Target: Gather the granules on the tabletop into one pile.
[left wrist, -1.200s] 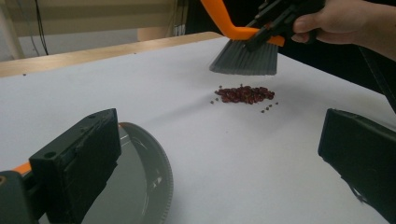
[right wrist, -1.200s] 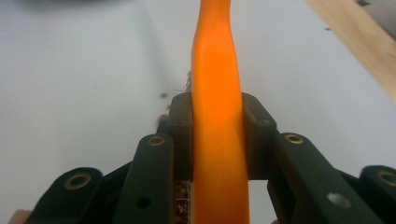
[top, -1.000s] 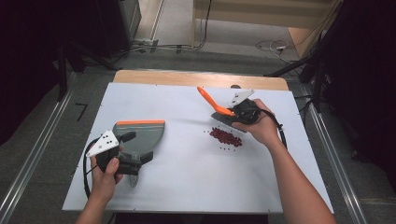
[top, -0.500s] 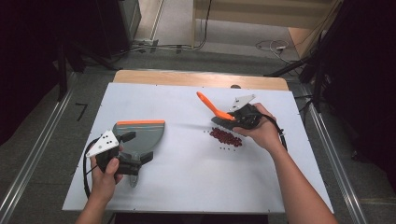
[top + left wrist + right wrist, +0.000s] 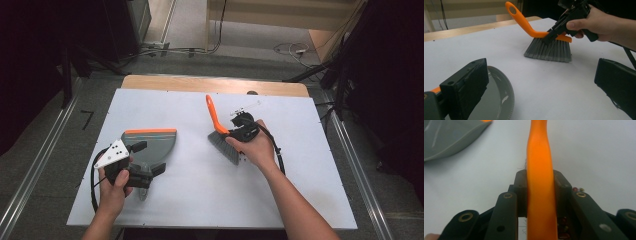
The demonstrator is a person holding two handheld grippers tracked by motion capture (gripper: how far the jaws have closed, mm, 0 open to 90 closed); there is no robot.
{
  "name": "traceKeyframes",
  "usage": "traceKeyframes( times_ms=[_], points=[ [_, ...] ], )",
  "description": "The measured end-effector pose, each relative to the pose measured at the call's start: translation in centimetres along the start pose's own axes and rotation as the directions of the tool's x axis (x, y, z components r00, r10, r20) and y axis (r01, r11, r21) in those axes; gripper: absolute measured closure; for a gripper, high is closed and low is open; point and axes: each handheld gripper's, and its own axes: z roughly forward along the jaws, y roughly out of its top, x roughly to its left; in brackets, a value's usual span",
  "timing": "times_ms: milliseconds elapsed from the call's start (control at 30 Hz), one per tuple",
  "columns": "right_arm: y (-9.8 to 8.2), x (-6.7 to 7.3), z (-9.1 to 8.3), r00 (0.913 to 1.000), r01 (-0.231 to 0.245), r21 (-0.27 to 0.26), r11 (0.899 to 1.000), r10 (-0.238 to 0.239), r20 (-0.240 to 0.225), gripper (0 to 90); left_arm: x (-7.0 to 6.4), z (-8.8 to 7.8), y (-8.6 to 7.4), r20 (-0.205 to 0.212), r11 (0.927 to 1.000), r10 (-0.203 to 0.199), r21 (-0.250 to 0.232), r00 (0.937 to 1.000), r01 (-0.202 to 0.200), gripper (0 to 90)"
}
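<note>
A hand brush with an orange handle (image 5: 214,114) and grey bristles (image 5: 224,148) stands on the white board, and my right gripper (image 5: 233,134) is shut on its handle. In the right gripper view the handle (image 5: 539,165) runs up between the jaws of that gripper (image 5: 540,185), with a few small red beans (image 5: 576,189) beside them. The left gripper view shows the brush (image 5: 549,48) straight ahead. A grey dustpan (image 5: 152,145) with an orange lip lies at the left. My left gripper (image 5: 148,158) rests over its right side with jaws wide apart, board showing between them (image 5: 541,75).
The white board (image 5: 180,210) lies on a wooden table whose far edge (image 5: 200,84) shows behind it. Cables trail from both grippers. A metal rail (image 5: 360,190) runs along the right side, another along the left, and dark floor surrounds the table.
My right hand has swept the brush left and a little nearer, and the handle now stands more upright. The pile of red beans on the board is now covered by the bristles. The left hand stayed still.
</note>
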Motion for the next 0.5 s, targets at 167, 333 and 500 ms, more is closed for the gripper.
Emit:
traceKeyframes(
  times_ms=[167, 333, 500],
  points=[
    [-0.8, -1.8, -1.2, 0.9957, -0.082, -0.01, 0.997, 0.083, 0.041, 68.6, 0.2, 0.0, -0.1, 0.001, 1.0, -0.003, 0.0, 1.0, 0.003, 0.0],
    [-1.4, -2.3, -2.8, 0.9987, -0.015, -0.053, 0.998, 0.018, 0.047, 68.6, 0.1, 0.1, 0.0, -0.004, 1.0, -0.002, 0.006, 1.0, 0.002, 0.0],
    [-1.8, -2.3, -4.9, 0.9771, 0.2, -0.075, 0.977, -0.204, -0.059, 68.5, 0.0, 0.3, -0.1, -0.002, 1.0, -0.003, 0.004, 1.0, 0.003, 0.0]
  ],
)
